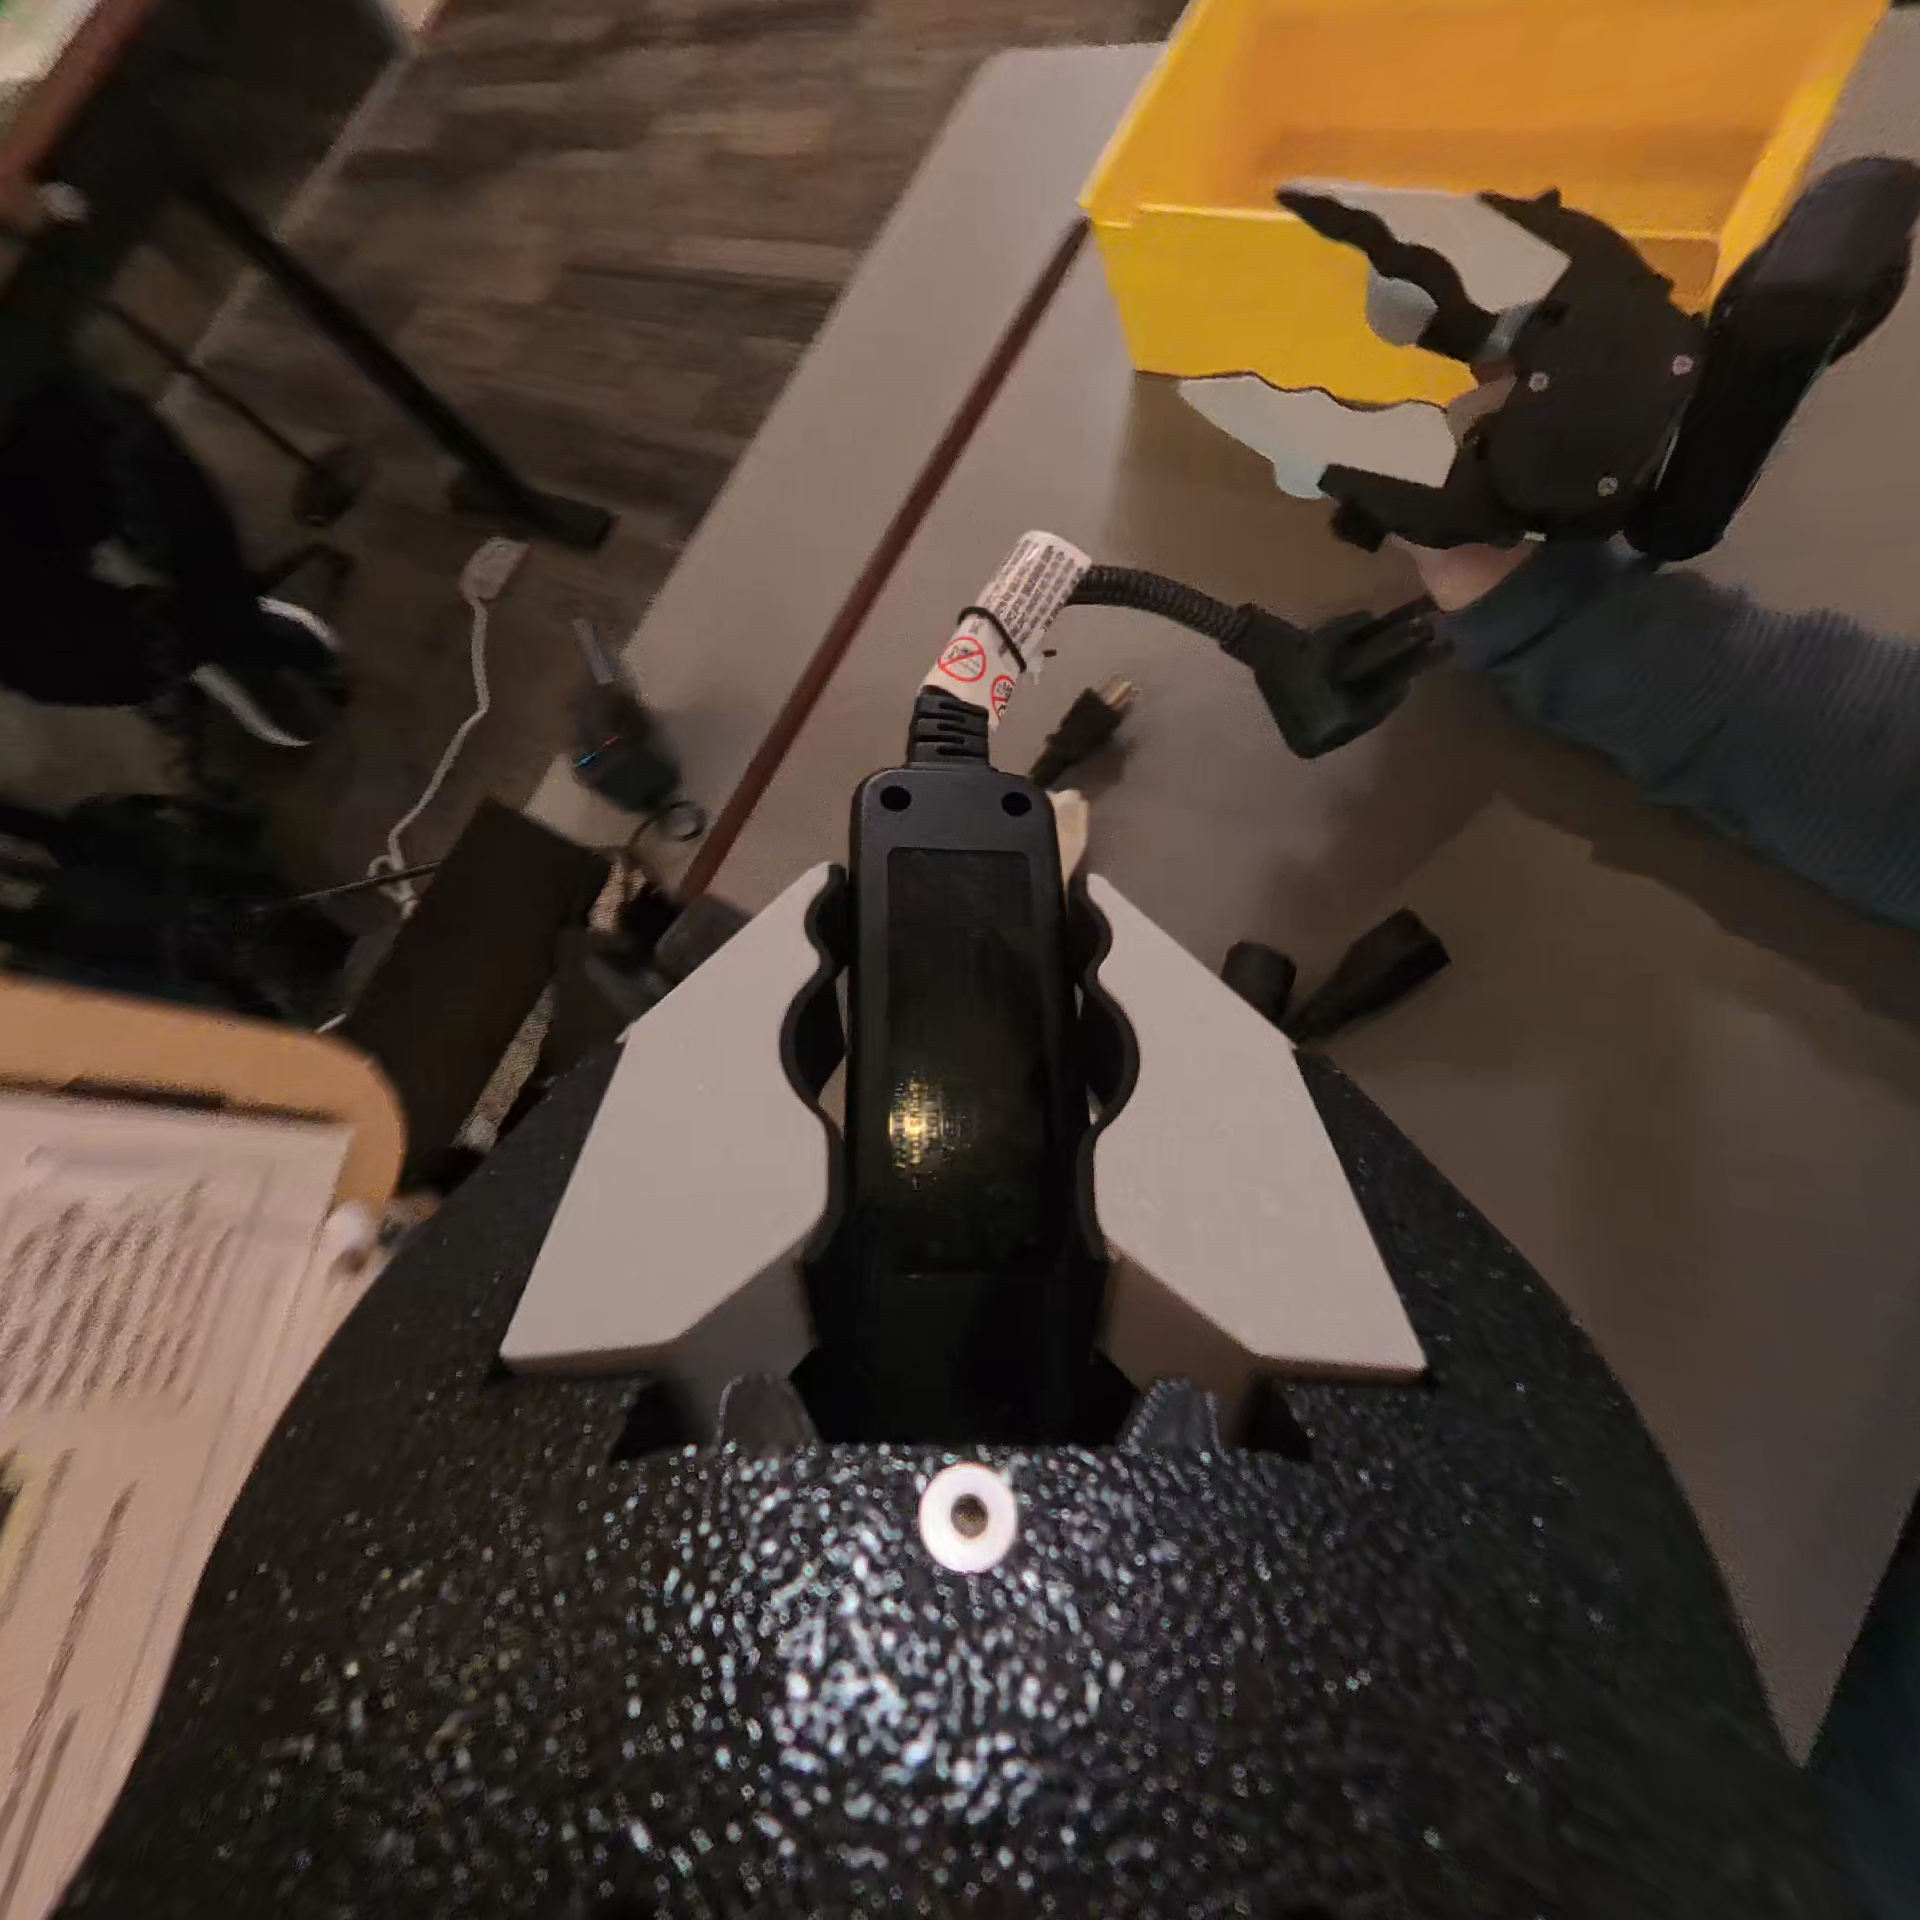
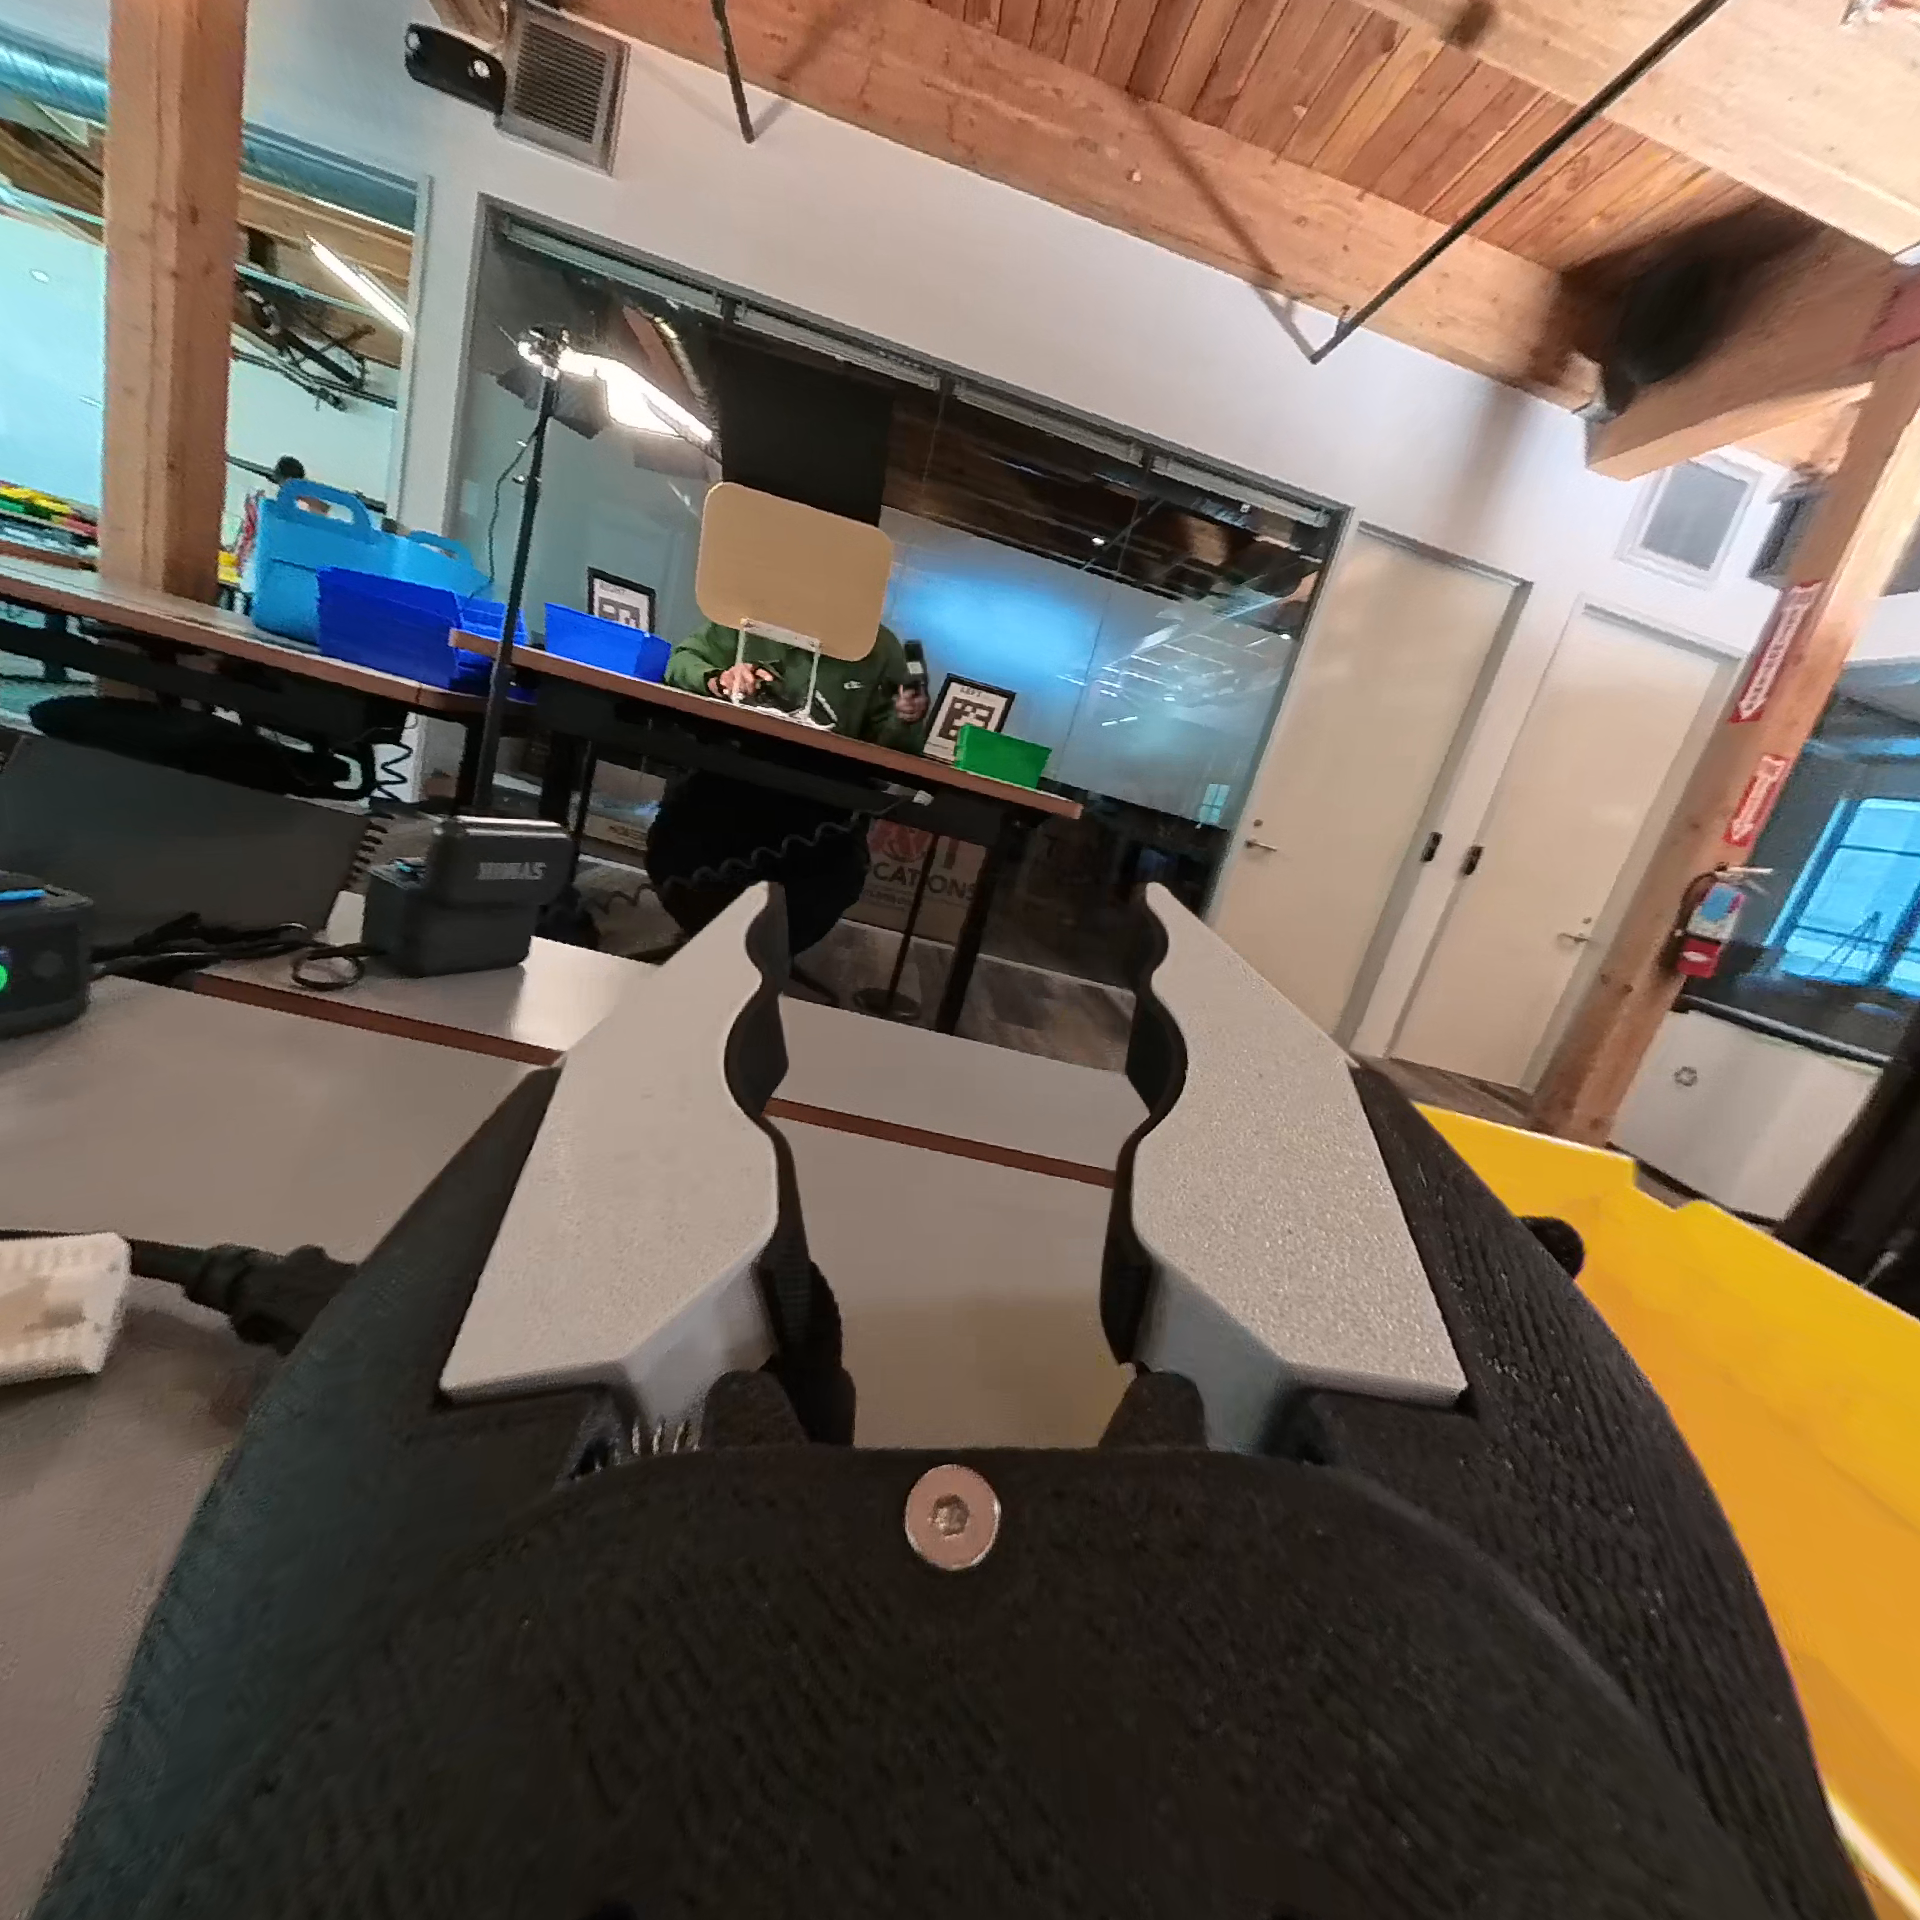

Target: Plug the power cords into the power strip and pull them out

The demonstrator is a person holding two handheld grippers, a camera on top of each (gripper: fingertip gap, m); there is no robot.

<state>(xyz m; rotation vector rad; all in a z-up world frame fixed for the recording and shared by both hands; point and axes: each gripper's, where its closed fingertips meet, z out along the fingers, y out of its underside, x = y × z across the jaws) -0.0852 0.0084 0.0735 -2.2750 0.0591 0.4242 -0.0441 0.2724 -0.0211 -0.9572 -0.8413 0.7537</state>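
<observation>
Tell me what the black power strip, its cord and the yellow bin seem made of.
Black power strip: glossy hard plastic, apparently; a light glints off its back. Its cord: looks braided fabric sheathing, matte and ribbed. Yellow bin: smooth moulded plastic, probably, with an even colour and a slight sheen.

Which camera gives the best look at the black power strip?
The left wrist view. There the power strip sits centred between the left gripper fingers, clamped, its back side up and its tagged cord leading away. The right wrist view shows nothing of it, only the open right gripper above the table.
</observation>
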